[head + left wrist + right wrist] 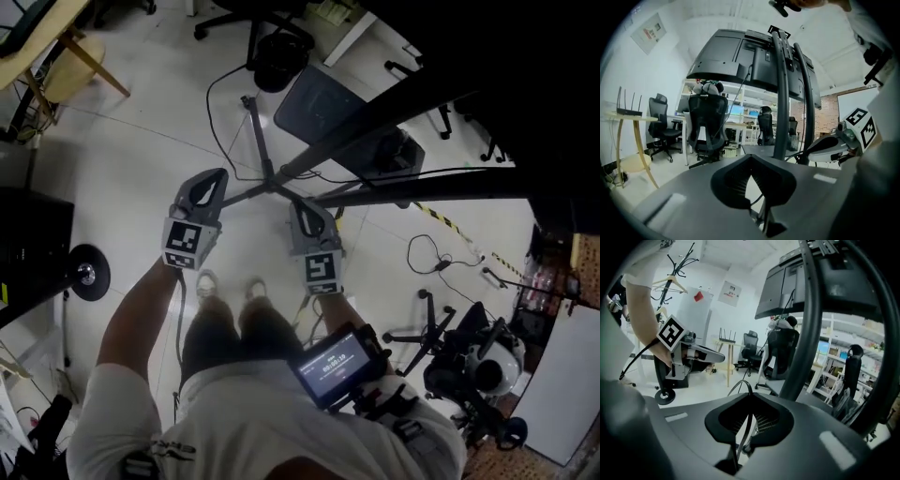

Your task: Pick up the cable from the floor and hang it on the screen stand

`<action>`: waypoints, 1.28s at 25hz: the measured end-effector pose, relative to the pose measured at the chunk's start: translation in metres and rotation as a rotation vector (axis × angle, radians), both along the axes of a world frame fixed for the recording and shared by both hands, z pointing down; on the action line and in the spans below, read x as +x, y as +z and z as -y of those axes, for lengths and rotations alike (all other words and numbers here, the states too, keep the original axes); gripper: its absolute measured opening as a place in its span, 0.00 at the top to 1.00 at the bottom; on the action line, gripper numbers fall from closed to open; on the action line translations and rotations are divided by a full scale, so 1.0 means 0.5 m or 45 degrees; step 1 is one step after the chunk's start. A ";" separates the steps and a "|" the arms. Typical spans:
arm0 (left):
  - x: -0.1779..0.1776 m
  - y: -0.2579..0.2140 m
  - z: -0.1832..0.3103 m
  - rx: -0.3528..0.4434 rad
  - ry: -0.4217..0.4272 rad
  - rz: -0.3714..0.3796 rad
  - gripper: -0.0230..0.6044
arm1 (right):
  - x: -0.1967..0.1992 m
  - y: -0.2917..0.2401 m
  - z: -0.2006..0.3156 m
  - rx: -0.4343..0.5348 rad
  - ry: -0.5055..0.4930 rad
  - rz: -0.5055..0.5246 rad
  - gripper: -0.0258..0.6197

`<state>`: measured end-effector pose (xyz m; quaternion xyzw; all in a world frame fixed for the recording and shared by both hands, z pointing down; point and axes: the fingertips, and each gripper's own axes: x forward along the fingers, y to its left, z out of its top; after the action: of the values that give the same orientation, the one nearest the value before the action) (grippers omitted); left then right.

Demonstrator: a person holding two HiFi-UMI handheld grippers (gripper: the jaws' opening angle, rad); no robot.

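Observation:
A thin black cable (pixel 743 427) runs between the pads of my right gripper (pixel 751 397), which is shut on it, and a loop of it arches out just past the tips. My left gripper (pixel 750 158) has its tips together, with the cable (pixel 758 200) crossing low between the pads. In the head view both grippers, left (pixel 214 176) and right (pixel 300 208), are held up side by side before the screen stand (pixel 258 141). Its dark posts (pixel 782 93) (pixel 808 333) rise close ahead and carry the black screen (pixel 736 56).
An office chair (pixel 323 108) stands behind the stand's legs. At left are a round black base (pixel 86 272) and a wooden table leg (pixel 89 61). A loose cable (pixel 427 253) and a chair base (pixel 427 333) lie at right. The person's feet (pixel 230 284) are below the grippers.

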<state>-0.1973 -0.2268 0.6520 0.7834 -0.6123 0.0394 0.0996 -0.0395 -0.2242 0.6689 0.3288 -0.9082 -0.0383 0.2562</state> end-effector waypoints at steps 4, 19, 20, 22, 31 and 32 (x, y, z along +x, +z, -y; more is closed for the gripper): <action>0.011 -0.167 -0.018 0.037 -0.007 -0.002 0.96 | 0.011 -0.202 -0.012 0.082 0.011 0.030 0.91; 0.149 -0.714 0.007 0.382 0.191 0.075 0.96 | 0.112 -0.812 0.003 0.490 0.115 0.141 0.91; 0.164 -0.747 0.010 0.414 0.214 0.079 0.96 | 0.120 -0.848 0.004 0.522 0.121 0.151 0.91; 0.189 -0.809 0.021 0.468 0.258 0.067 0.96 | 0.137 -0.922 0.011 0.593 0.134 0.168 0.91; 0.246 -1.033 0.050 0.694 0.336 0.050 0.96 | 0.161 -1.156 0.036 0.803 0.131 0.215 0.91; 0.249 -1.047 0.051 0.708 0.343 0.053 0.96 | 0.161 -1.173 0.040 0.815 0.131 0.224 0.91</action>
<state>-0.0728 -0.2525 0.1284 0.8537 -0.4922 -0.1008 -0.1374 0.0409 -0.2441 0.0825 0.4400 -0.8509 -0.2802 0.0620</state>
